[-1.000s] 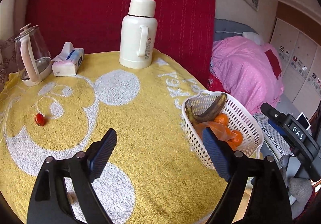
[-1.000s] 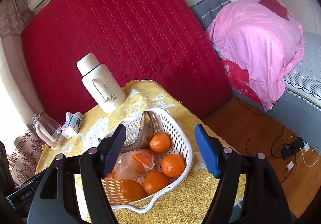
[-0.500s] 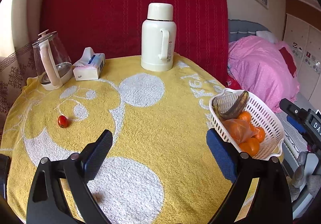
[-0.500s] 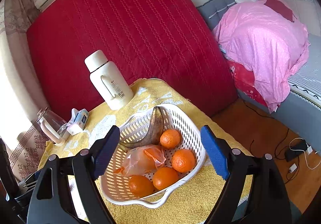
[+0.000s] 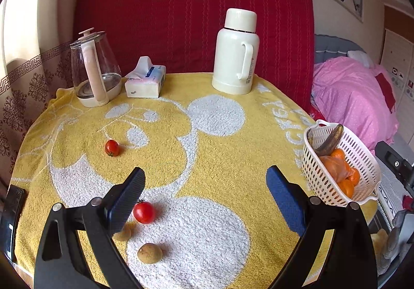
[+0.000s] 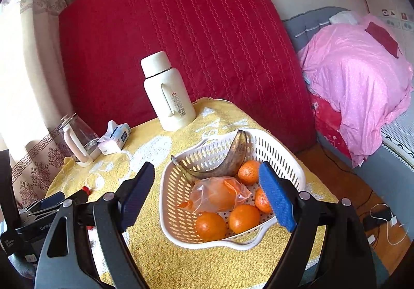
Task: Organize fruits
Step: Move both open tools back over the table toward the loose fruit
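Observation:
A white slotted basket [image 6: 282, 150] at the table's right edge holds a dark banana [image 6: 229, 158], several oranges [image 6: 211, 225] and a clear bag [image 6: 220, 194] with orange fruit in it. My right gripper [image 6: 205, 176] hovers open just in front of and above the basket, with nothing gripped. On the yellow towel lie a red tomato [image 5: 144, 212] beside my left gripper's left finger, a second tomato [image 5: 111, 147] farther off, and two small brown fruits [image 5: 150, 252] near the front edge. My left gripper [image 5: 204, 184] is wide open and empty. The basket [image 5: 313, 177] stands to its right.
A white thermos [image 5: 235, 53], a tissue pack [image 5: 145, 82] and a glass kettle [image 5: 94, 69] line the table's back edge against a red quilted panel. A bed with pink bedding [image 6: 357, 97] is to the right. Cables lie on the wooden floor [image 6: 383, 216].
Both grippers' jaws have widened. The left view has drawn back and swung left, bringing the near tomato and brown fruits into sight. The basket has come nearer and more central in the right view.

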The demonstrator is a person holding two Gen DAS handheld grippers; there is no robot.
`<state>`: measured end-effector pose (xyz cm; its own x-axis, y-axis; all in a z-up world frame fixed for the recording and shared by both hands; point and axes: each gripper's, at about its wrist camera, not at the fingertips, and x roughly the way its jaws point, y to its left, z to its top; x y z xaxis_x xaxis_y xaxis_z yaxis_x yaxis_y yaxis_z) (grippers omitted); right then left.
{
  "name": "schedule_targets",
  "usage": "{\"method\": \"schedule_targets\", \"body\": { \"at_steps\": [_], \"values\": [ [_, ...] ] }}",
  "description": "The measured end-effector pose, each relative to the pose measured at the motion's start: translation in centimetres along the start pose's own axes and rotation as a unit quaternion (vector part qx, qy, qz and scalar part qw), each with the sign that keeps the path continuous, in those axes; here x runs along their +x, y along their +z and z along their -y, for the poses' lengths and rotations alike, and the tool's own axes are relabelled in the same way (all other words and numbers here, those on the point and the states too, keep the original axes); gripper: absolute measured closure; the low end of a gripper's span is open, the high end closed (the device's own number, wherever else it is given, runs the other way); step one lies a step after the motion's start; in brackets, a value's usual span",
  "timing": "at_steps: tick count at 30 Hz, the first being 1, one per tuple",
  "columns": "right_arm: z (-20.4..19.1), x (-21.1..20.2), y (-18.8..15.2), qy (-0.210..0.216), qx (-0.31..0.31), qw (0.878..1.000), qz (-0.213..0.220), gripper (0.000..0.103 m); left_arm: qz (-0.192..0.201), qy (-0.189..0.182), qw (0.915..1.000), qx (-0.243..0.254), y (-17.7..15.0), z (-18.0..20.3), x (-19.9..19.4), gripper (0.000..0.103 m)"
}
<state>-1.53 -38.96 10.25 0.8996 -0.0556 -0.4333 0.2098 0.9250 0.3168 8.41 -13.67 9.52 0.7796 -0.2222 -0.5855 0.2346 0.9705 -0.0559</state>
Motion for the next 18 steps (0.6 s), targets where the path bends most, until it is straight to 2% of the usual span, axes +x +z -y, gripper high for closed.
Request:
{"method": "schedule_targets", "body": {
  "at_steps": [9, 18],
  "values": [
    [-2.8, 0.3, -1.3, 0.015, -0.037, 0.999, -0.014, 0.019, 0.013, 0.045, 0.9989, -0.001, -0.9, -2.1, -0.4, 0.009],
    [-6.0, 0.5, -2.8, 0.029, -0.086, 0.996, -0.025, 0.019, 0.025, 0.067, 0.9974, 0.011, -1.6, -3.0, -1.1, 0.009]
  ]
}}
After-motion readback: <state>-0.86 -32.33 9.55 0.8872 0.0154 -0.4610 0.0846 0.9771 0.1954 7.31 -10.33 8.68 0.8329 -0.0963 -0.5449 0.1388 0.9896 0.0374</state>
